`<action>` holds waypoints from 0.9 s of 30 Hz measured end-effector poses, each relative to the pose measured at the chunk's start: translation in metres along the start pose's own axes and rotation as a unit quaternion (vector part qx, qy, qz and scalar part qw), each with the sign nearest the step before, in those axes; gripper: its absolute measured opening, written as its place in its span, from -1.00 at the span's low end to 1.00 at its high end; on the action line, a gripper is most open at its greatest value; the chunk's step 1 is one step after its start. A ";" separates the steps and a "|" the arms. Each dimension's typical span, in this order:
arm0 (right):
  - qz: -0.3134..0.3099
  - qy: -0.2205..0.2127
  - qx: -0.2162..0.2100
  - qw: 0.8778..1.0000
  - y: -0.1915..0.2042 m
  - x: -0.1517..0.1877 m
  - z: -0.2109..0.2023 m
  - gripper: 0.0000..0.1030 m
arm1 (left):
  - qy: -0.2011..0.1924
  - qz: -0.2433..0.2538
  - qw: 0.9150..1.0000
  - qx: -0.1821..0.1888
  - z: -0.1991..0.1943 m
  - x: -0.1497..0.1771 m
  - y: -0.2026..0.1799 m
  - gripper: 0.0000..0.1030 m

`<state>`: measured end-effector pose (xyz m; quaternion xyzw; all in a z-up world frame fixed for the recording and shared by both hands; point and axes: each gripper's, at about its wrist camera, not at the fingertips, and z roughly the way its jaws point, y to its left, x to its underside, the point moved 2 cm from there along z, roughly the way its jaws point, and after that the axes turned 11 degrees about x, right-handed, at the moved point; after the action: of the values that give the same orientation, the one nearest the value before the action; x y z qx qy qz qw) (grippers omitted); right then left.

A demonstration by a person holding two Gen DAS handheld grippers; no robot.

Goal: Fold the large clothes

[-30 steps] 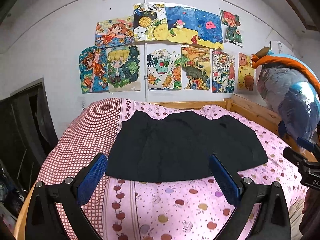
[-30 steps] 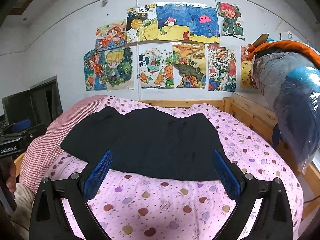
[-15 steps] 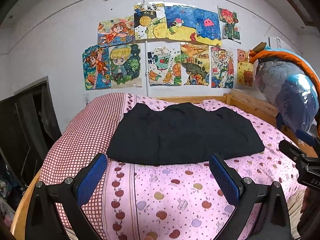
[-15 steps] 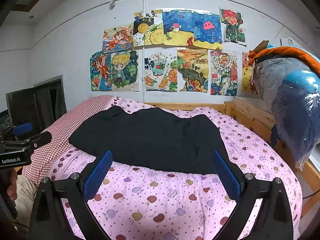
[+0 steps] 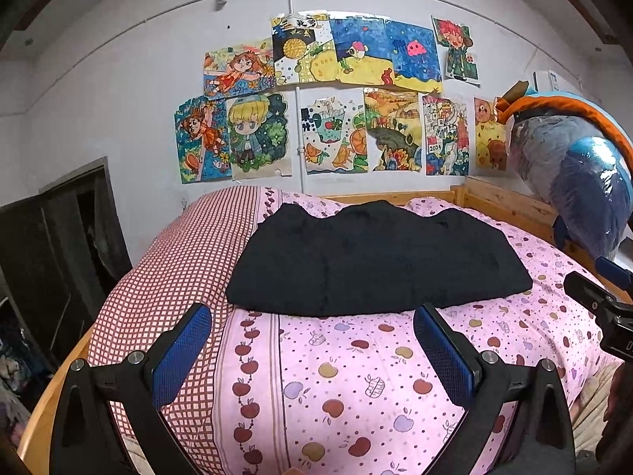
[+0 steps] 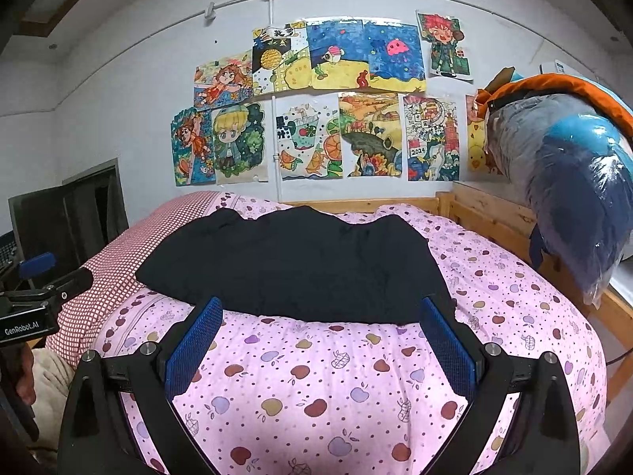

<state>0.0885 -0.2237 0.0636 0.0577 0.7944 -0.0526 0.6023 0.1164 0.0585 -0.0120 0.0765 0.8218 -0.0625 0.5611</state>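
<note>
Pink apple-print bedding (image 5: 356, 376) covers the bed in the left wrist view, with a red-checked strip (image 5: 174, 277) along its left side and children's drawings (image 5: 336, 107) taped across the far wall. On it lies a black garment (image 5: 376, 261), folded into a wide flat shape toward the far end. The left gripper (image 5: 312, 344) hangs nearer than its near edge, blue pads spread wide and holding nothing. At the right edge the right gripper (image 5: 605, 297) shows only partly.

From the right wrist view, the garment (image 6: 300, 265) sits centre-left on the bedding (image 6: 336, 388). The right gripper (image 6: 320, 336) hovers just short of the garment's near hem, pads wide apart and empty. A plastic-wrapped bundle (image 6: 569, 182) rests on the wooden rail (image 6: 498, 217) at right.
</note>
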 end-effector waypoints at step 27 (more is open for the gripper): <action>-0.015 0.045 0.002 0.999 0.011 0.028 0.021 0.90 | 0.024 -0.014 1.000 0.000 0.019 0.027 0.007 0.99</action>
<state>0.1032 -0.2150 0.0309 0.0490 0.8214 -0.0608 0.5649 0.1250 0.0633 -0.0441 0.0661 0.8359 -0.0685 0.5405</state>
